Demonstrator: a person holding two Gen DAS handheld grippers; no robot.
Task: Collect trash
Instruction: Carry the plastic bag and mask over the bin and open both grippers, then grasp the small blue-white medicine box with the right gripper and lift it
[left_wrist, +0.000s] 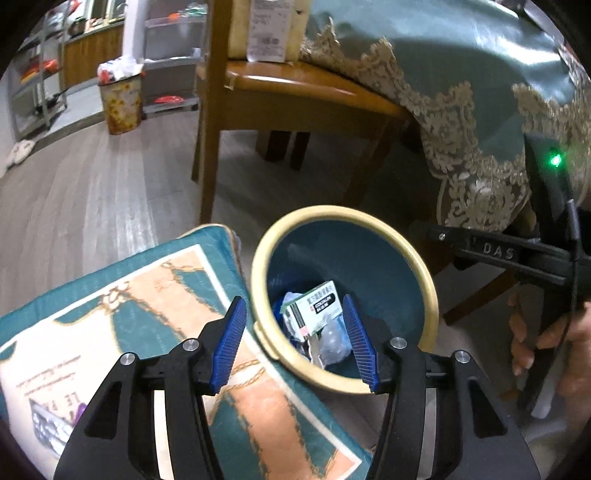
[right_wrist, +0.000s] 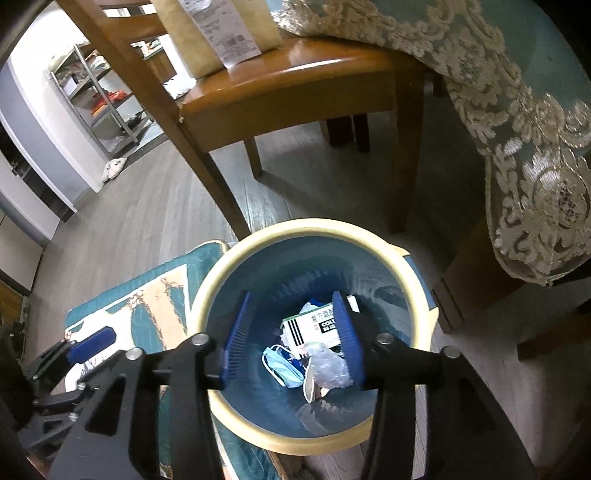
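Observation:
A round bin with a cream rim (left_wrist: 424, 273) (right_wrist: 221, 280) and blue inside stands on the floor. In it lie a white medicine box (left_wrist: 317, 302) (right_wrist: 314, 325), a blue face mask (right_wrist: 282, 365) and a crumpled clear plastic bag (right_wrist: 328, 369). My left gripper (left_wrist: 293, 341) is open and empty, over the bin's near left rim. My right gripper (right_wrist: 291, 332) is open and empty, right above the bin's mouth. The right gripper's body shows in the left wrist view (left_wrist: 517, 254), held by a hand. The left gripper shows at the left of the right wrist view (right_wrist: 88, 345).
A teal patterned cushion (left_wrist: 122, 317) (right_wrist: 147, 306) lies left of the bin. A wooden chair (left_wrist: 295, 92) (right_wrist: 295, 85) holding a paper bag with a receipt (left_wrist: 266, 29) stands behind. A teal lace-edged tablecloth (left_wrist: 461, 110) (right_wrist: 517, 129) hangs at right. Another full bin (left_wrist: 122, 99) stands far left.

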